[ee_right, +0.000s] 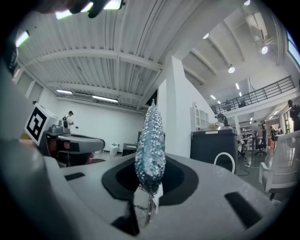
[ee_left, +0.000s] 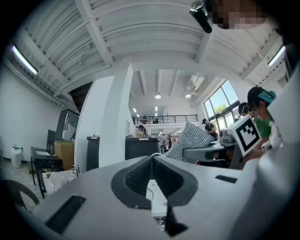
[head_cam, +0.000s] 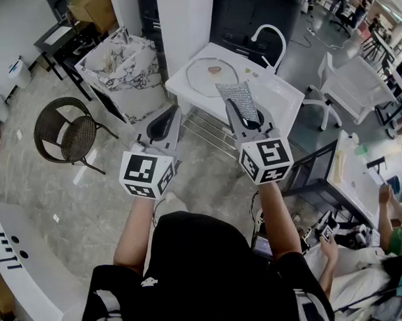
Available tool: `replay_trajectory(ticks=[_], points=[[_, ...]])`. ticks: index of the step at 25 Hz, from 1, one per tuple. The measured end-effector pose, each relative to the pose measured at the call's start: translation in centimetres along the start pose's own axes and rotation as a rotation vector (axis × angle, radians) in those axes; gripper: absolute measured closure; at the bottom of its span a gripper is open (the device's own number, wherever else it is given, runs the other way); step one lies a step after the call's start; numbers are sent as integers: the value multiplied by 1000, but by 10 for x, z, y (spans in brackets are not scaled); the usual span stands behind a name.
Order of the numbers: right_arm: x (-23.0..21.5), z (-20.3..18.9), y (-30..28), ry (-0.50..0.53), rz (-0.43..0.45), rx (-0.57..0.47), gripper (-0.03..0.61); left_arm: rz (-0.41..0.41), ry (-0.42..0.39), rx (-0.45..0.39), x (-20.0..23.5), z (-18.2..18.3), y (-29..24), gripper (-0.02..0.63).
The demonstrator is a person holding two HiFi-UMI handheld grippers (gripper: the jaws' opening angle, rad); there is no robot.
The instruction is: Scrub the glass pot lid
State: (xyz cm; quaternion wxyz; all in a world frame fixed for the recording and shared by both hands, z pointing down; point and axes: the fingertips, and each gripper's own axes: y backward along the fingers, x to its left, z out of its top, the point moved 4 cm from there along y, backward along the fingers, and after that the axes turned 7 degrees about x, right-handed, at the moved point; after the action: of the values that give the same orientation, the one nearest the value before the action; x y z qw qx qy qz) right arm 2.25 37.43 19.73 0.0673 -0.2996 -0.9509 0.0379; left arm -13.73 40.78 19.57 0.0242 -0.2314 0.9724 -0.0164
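Note:
The glass pot lid (head_cam: 210, 76) lies flat on the white sink table (head_cam: 284, 101), ahead of both grippers and apart from them. My right gripper (head_cam: 233, 108) is held level in the air, short of the table. It is shut on a silver mesh scrub pad (head_cam: 238, 99), which stands up edge-on between its jaws (ee_right: 151, 140) in the right gripper view. My left gripper (head_cam: 169, 114) hovers beside it, jaws shut with nothing between them (ee_left: 152, 160). From the left gripper view the scrub pad (ee_left: 190, 139) shows to the right.
A curved faucet (head_cam: 270, 37) rises at the table's far side. A marble-patterned bin (head_cam: 122, 60) stands left of the table, with a wicker chair (head_cam: 68, 135) farther left. A white chair (head_cam: 349, 79) and a desk with a seated person (head_cam: 394, 215) are to the right.

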Motion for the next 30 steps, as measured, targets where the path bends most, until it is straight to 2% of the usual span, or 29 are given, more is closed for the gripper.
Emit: replay_trajectory(ticks=[14,21,30], points=[[-9,-13,4,-31,2,18,512,-5,13,20,-8,-7,-8,606],[-24,-14,1,-31,-10,25,512,-28,19,15,-13,-4,-28,606],[-47,-13,-29,-31,-12,25,511,-36,23,13,3,-5,-62,606]])
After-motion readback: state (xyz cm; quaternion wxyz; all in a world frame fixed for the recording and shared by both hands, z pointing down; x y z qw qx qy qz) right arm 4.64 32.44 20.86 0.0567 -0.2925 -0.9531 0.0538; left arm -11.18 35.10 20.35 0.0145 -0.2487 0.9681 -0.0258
